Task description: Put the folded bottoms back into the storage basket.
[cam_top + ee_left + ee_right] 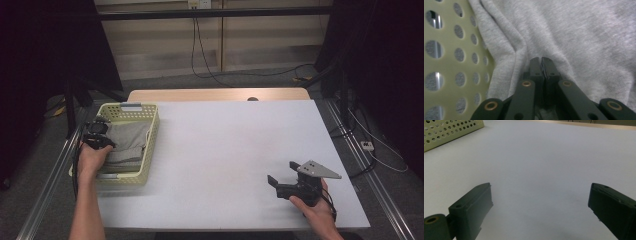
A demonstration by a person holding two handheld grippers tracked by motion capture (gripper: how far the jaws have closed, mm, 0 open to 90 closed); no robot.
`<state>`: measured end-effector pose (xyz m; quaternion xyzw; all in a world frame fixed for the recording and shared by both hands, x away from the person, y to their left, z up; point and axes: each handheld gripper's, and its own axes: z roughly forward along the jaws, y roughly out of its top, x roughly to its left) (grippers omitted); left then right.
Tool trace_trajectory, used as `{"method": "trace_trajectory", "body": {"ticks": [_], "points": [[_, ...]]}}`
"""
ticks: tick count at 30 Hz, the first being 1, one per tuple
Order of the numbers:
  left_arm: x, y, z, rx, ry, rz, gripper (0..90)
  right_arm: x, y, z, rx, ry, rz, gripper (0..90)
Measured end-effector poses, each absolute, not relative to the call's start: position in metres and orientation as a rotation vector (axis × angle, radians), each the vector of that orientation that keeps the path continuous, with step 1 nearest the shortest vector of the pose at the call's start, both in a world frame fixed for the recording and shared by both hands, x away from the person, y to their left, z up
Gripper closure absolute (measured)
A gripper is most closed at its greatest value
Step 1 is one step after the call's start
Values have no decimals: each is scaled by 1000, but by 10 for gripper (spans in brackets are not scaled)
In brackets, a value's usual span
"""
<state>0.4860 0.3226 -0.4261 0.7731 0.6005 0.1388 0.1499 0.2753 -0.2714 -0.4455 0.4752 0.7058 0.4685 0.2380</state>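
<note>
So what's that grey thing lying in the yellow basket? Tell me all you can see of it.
It is a grey cloth, soft and knit-looking like sweatshirt fabric, lying bunched with folds inside the pale yellow perforated basket at the table's left edge. It fills much of the basket and rests against its holed wall. The left gripper reaches down into it, jaws closed together with a fold of the fabric seemingly pinched between them. What garment it is cannot be told.

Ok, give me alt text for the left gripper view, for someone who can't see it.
Close-up of the left gripper with its two black jaws closed together, pressed into a fold of grey cloth that lies inside a pale yellow-green basket. The basket's perforated wall runs along the left side, and the cloth bunches against it.
</note>
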Motion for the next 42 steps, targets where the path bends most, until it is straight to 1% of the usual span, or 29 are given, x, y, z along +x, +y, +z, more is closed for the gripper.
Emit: {"method": "trace_trajectory", "body": {"ticks": [5,9,11,15,21,26,27,31,34,36,39,41,42], "points": [[485,320,-424,2235,1700,413,853,275,-272,-445,1306,1933,1283,50],[484,321,-421,2209,1693,440,735,275,-272,-445,1305,1930,1284,50],[484,321,-419,2212,1677,449,695,275,-273,-445,1306,1928,1284,50],[482,323,-416,2160,1669,463,576,275,-273,-445,1311,1928,1282,52],[479,323,-409,2118,1601,508,475,275,-273,-445,1310,1929,1280,51],[478,325,-405,2072,1586,538,389,276,-276,-446,1316,1924,1288,50],[478,324,-405,2052,1586,543,356,276,-276,-446,1317,1924,1290,50],[477,323,-403,2060,1577,567,235,276,-277,-446,1318,1924,1298,50],[475,322,-401,2038,1552,580,192,277,-277,-446,1323,1924,1302,50],[475,322,-400,1996,1535,562,137,277,-277,-446,1323,1924,1303,50],[475,326,-397,1939,1543,543,122,277,-278,-446,1321,1922,1305,50],[473,326,-396,1924,1533,568,90,277,-278,-446,1326,1921,1305,50],[473,327,-395,1926,1522,555,76,278,-279,-446,1326,1919,1304,50]]}}
